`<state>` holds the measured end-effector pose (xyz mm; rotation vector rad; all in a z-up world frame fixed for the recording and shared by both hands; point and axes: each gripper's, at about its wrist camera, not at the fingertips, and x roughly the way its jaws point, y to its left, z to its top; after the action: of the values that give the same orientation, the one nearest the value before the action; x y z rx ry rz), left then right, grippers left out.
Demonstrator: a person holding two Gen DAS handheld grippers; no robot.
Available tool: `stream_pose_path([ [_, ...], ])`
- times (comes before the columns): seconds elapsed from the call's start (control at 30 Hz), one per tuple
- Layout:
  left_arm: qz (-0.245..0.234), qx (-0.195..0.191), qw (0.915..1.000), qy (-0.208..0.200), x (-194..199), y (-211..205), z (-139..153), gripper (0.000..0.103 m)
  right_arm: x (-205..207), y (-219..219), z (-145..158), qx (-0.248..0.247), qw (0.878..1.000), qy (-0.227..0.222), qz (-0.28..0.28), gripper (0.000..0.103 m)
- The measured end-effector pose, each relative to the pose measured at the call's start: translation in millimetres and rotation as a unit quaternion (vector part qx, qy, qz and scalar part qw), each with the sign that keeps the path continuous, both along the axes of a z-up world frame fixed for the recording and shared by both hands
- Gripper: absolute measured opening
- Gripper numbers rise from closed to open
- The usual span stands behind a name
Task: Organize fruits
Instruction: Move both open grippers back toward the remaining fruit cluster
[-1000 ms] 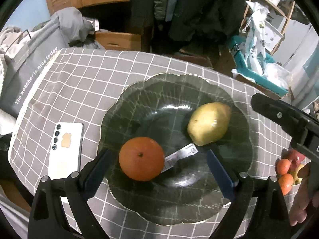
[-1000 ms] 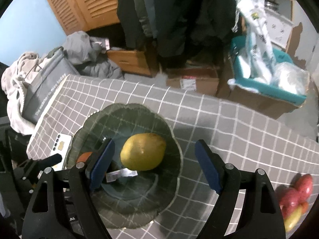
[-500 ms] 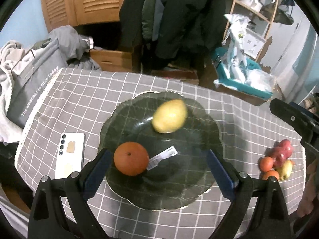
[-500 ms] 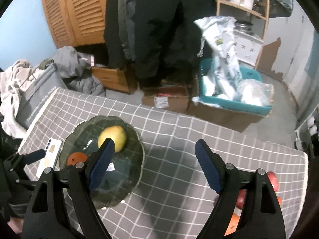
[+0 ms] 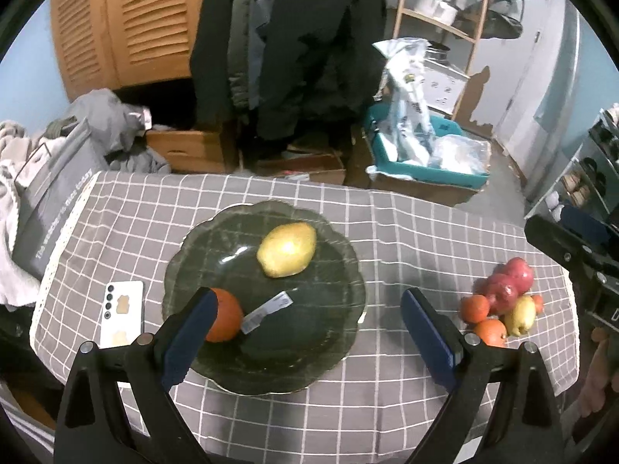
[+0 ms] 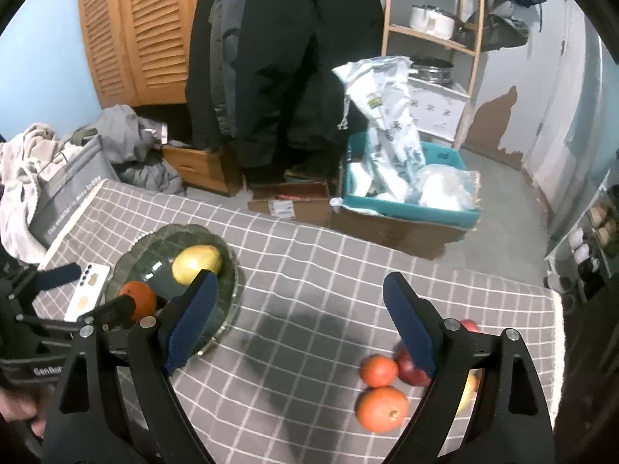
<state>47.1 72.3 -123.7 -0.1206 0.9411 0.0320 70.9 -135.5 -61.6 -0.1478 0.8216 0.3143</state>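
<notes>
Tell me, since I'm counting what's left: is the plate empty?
No, the plate holds a yellow pear and an orange.

Dim indoor light from overhead; a soft shadow [image 6: 305,332] falls on the checked cloth [image 6: 309,263], faint glare on the glass plate [image 5: 236,255] (fisheye bends the edges).

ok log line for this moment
left tool open, empty | right tool opening, empty | plate: pear, orange | fruit pile on cloth
</notes>
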Motion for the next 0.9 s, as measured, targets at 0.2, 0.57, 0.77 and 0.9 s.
stream_pose_path([
  [0.2, -0.021, 0.002, 0.9998, -0.006, -1, -22, 7, 0.097, -14, -31, 10, 0.001, 1.000, -0.012, -0.017, 0.088],
  [0.57, -0.067, 0.001, 0.9977, -0.007, 4, -71, 13, 0.097, -33, -96, 9, 0.000, 0.997, -0.009, -0.070, 0.088],
  [0.77, -0.094, 0.002, 0.9955, -0.003, 9, -101, 13, 0.097, -36, -131, 2, -0.006, 0.994, -0.005, -0.108, 0.088],
  [0.9, -0.112, 0.005, 0.9937, 0.001, 11, -120, 11, 0.096, -38, -152, -2, -0.002, 0.992, 0.001, -0.129, 0.088],
])
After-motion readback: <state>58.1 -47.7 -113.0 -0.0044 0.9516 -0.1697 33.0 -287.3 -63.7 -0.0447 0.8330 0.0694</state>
